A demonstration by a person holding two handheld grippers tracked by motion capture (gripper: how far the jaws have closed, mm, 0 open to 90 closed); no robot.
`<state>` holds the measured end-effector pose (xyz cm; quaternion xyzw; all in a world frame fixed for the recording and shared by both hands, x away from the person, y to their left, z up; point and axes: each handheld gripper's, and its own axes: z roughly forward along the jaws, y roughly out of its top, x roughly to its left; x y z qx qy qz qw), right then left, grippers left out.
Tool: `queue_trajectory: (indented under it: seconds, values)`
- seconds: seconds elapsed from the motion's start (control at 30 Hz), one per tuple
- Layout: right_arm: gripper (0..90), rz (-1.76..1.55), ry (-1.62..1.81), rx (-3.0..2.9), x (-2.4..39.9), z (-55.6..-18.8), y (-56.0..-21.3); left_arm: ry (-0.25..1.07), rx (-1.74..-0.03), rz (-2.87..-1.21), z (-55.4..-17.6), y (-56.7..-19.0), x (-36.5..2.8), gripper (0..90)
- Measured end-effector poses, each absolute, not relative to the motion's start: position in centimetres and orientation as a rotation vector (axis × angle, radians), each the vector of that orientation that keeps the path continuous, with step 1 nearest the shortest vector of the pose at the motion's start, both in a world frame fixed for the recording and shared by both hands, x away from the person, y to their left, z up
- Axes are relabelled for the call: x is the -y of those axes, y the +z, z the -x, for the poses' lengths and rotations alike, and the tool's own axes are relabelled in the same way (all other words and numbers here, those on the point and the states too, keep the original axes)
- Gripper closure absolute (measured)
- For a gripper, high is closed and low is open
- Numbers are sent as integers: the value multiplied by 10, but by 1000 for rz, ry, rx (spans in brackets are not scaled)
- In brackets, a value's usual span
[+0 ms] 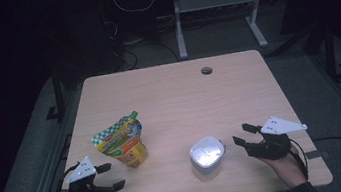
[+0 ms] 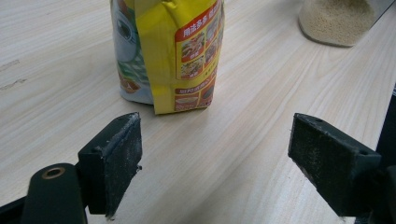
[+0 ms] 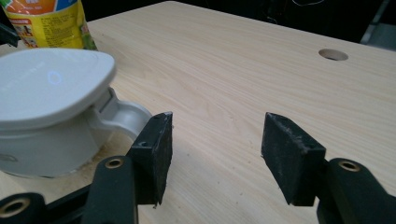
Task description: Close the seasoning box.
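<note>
While both grippers stand empty, a lidded jar (image 1: pixel 207 155) and a yellow pouch (image 1: pixel 123 143) wait upright on the bench (image 1: pixel 173 95).

The right gripper (image 1: pixel 238 135) has its jaws apart with nothing between them; in the right gripper view its near pad (image 3: pixel 154 154) sits just beside the jar's lid tab (image 3: pixel 122 116). The left gripper (image 1: pixel 111 177), jaws likewise apart and empty, faces the pouch from near by. Likely risk: a pad that catches the tab off-centre could shove or tip the jar (it holds pale grains, seen in the left gripper view). The tall pouch might topple if nudged.
</note>
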<state>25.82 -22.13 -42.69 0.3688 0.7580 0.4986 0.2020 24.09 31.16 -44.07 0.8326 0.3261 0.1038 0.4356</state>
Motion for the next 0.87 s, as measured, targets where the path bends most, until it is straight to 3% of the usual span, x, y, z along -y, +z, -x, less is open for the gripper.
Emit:
queue_trajectory:
  seconds: [0.4,0.87]
  values:
    - [386,-1077,1302,-2153,229,-268,-455,254,-801,-2086,-242,-444,-310,173]
    - [359,-1124,1263,-2153,231,-270,-462,259,-799,-2083,-244,-446,-309,173]
